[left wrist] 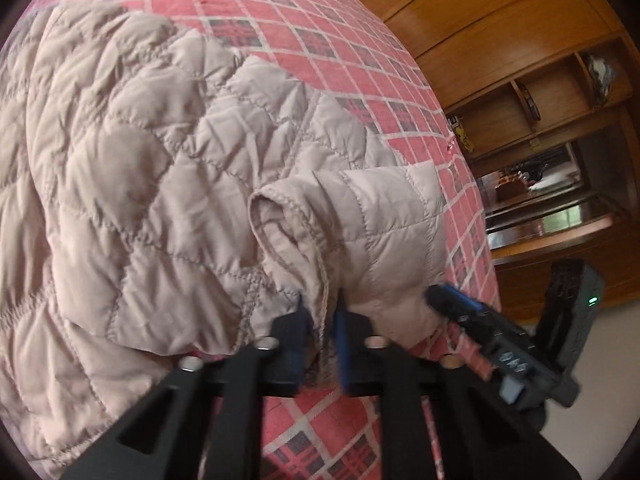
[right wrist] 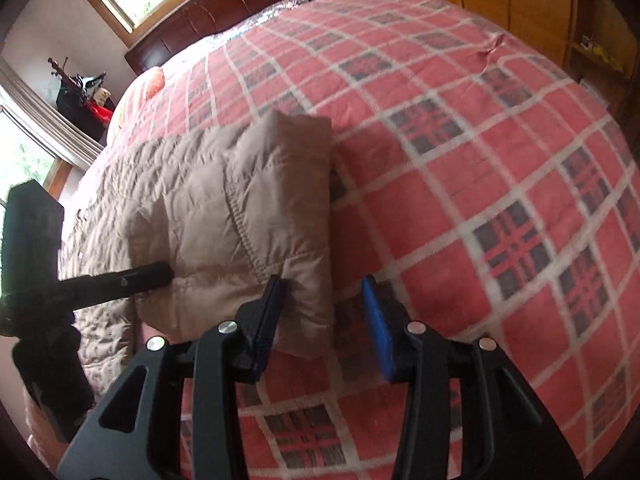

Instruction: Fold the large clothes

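The jacket [left wrist: 132,184] is spread on the bed [right wrist: 460,184]. Its cuff edge is pinched in the left gripper [left wrist: 320,316]; the right gripper [right wrist: 320,316], jaws apart, is set around the sleeve's corner.

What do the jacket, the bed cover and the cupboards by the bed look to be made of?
Jacket: thin matte synthetic shell, probably nylon, over puffy filling; stitched quilting, fine crinkles. Bed cover: soft woven or fleecy cloth, red plaid, no shine. Cupboards: wood or veneer, glossy varnish; grain and reflections show.
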The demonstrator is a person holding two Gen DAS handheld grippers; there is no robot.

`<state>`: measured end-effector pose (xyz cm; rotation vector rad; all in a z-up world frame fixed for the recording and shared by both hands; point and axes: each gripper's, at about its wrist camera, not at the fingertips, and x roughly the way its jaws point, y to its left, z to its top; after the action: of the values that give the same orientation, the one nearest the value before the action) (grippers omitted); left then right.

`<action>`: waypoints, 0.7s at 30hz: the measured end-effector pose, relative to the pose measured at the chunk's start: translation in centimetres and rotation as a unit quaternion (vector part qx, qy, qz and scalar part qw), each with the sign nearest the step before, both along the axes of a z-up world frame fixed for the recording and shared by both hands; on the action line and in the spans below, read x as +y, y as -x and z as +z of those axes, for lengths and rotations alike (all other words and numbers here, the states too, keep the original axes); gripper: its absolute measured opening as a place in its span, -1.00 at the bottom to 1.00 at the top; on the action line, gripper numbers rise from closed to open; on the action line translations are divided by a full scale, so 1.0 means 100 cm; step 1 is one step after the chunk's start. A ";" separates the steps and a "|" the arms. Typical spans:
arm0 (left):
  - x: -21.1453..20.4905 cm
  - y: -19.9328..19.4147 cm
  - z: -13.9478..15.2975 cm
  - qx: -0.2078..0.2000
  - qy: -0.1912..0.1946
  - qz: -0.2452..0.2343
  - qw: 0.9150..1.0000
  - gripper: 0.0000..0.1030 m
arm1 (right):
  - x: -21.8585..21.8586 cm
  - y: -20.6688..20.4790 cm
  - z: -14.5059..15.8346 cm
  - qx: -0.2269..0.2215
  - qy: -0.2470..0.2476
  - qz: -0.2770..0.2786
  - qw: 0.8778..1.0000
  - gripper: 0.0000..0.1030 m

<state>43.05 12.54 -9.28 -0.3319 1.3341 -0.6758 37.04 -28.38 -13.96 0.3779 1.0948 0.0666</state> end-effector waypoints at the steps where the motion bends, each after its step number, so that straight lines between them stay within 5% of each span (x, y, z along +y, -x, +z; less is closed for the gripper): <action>1: 0.003 0.000 0.000 0.002 0.004 0.007 1.000 -0.91 | 0.003 -0.001 -0.001 0.001 0.008 0.001 1.000 -0.19; 7: 0.033 0.021 0.023 -0.050 0.015 0.027 0.998 -0.93 | 0.017 0.001 0.017 -0.021 -0.001 0.018 1.000 -0.17; 12: 0.089 0.042 0.067 -0.116 0.032 0.048 0.992 -0.93 | 0.030 0.009 0.051 -0.073 -0.051 0.049 0.995 0.15; 21: 0.224 0.069 0.113 -0.185 -0.002 0.145 0.972 -0.94 | 0.085 -0.030 0.036 -0.033 -0.108 0.106 0.988 0.15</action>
<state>36.11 34.92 2.00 -0.3683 0.9094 -0.4610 40.06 -19.85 -10.35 0.4495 1.0613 0.3865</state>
